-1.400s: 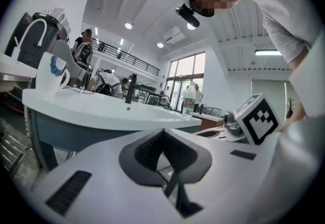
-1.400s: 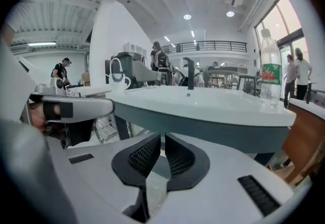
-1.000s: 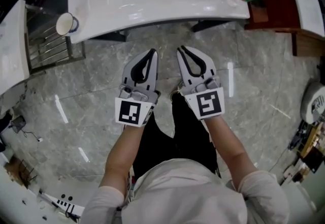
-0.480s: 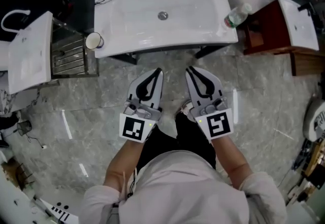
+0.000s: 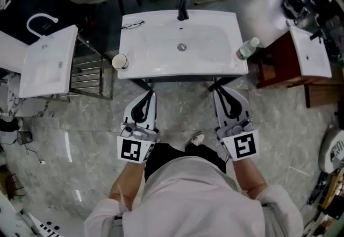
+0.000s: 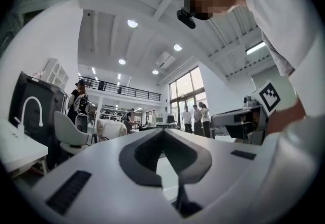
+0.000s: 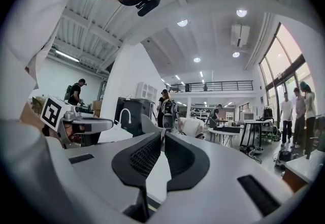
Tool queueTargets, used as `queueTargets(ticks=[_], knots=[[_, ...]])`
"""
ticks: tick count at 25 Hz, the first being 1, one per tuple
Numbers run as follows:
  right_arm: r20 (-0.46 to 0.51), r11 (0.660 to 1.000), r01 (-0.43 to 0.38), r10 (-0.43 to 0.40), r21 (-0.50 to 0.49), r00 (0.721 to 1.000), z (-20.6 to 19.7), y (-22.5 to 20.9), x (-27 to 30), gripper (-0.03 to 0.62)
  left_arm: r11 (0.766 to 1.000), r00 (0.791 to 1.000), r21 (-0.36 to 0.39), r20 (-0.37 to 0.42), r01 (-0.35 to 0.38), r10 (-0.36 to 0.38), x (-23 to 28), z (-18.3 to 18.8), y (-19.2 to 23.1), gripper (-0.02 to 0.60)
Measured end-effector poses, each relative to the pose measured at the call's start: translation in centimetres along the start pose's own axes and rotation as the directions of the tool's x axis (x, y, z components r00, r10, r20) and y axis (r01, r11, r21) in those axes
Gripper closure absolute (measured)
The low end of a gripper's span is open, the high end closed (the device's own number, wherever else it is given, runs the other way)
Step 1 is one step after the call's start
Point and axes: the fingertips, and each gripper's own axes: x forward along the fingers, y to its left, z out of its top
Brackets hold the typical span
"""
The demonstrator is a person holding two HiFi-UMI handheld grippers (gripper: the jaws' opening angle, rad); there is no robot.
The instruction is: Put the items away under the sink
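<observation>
A white sink basin (image 5: 161, 48) stands ahead of me with a black tap (image 5: 183, 9) at its back. On its rim are a paper cup (image 5: 119, 62) at the left corner, a clear plastic bottle (image 5: 247, 48) at the right corner and a pair of glasses (image 5: 133, 24) at the back left. My left gripper (image 5: 148, 94) and right gripper (image 5: 221, 91) hover side by side just short of the basin's front edge. Both are shut and hold nothing. In the gripper views the left gripper (image 6: 163, 131) and right gripper (image 7: 163, 134) point level into the room, jaw tips together.
A second white basin (image 5: 45, 61) lies on a metal rack (image 5: 88, 76) at the left. A red-brown cabinet (image 5: 279, 66) with another basin stands at the right. Grey marble floor (image 5: 183, 109) lies below. Several people stand far off in the hall.
Both grippers have risen and moved apart, still shut. The head view has pulled back, so the whole sink with tap, cup and bottle now shows.
</observation>
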Motion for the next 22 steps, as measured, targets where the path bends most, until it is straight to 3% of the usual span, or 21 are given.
queueTargets(ticks=[11, 22], knots=[[0.077, 0.994, 0.098, -0.095, -0.041, 0.992, 5.1, -1.7, 0.1, 0.548, 0.999, 0.994, 0.025, 0.100, -0.034, 0.031, 0.0, 4.0, 3.7, 0.578], [0.117, 0.990, 0.133, -0.126, -0.053, 0.985, 8.5, 1.8, 0.2, 0.548, 0.998, 0.993, 0.030, 0.109, 0.050, -0.053, -0.5, 6.2, 4.6, 0.578]])
